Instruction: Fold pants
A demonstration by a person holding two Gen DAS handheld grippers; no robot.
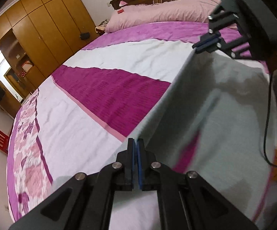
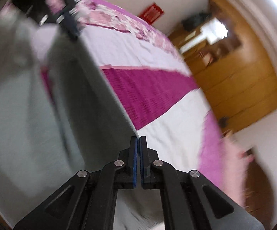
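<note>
While hanging taut above the bed (image 1: 100, 95), grey pants (image 1: 224, 115) are being pinched: left gripper (image 1: 136, 143) and right gripper (image 2: 138, 140), jaws closed on one edge.

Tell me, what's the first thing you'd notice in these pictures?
First, the big grey pants, stretched like a sheet above the bed between the left gripper and the right gripper, each pinching a corner of the top edge. Next, the bedspread underneath, with magenta, white and flowery pink patches, and a pink pillow at the headboard.
</note>
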